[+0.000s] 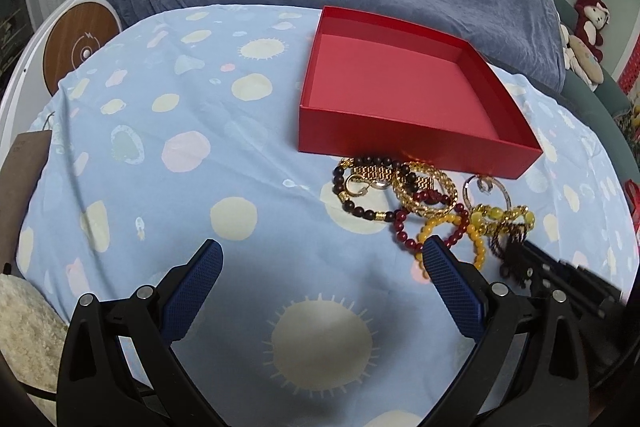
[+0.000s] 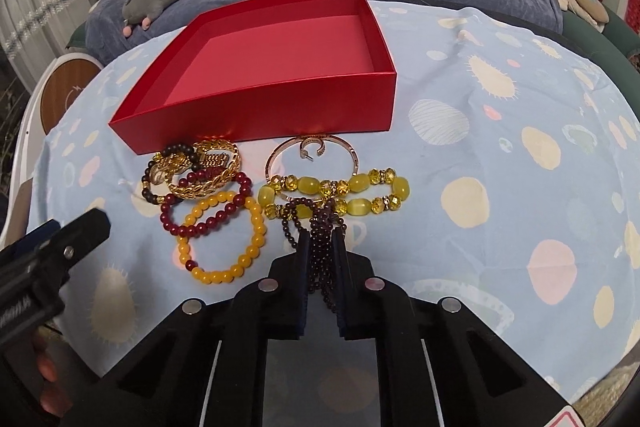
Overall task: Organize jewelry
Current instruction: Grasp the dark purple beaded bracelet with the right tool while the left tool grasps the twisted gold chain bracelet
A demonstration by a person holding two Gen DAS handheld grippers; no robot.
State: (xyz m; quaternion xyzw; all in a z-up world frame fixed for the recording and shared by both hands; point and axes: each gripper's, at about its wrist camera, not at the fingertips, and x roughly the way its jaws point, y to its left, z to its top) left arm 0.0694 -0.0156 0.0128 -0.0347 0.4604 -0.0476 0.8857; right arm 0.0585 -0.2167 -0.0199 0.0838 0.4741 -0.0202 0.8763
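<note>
The left claw hovers wide open over the patterned cloth on the surface, nothing between its blue pads; its right finger tip overlaps the near edge of the jewelry heap in the left wrist view. In the right wrist view it pokes in at the far left, just beside the pile.

The red box sits open and empty toward the back of the surface. The jewelry lies directly in front of its near wall. At the left of the heap, a dark bead bracelet and gold chain bracelets tangle together. A dark red bead bracelet overlaps an orange bead bracelet just beside them. To the right, a thin metal bangle with a small hoop earring inside it touches the box wall, and a yellow stone bracelet lies over its near edge.

The right claw is closed on a purple bead strand, the beads bunched between its pads and trailing to the yellow bracelet.
</note>
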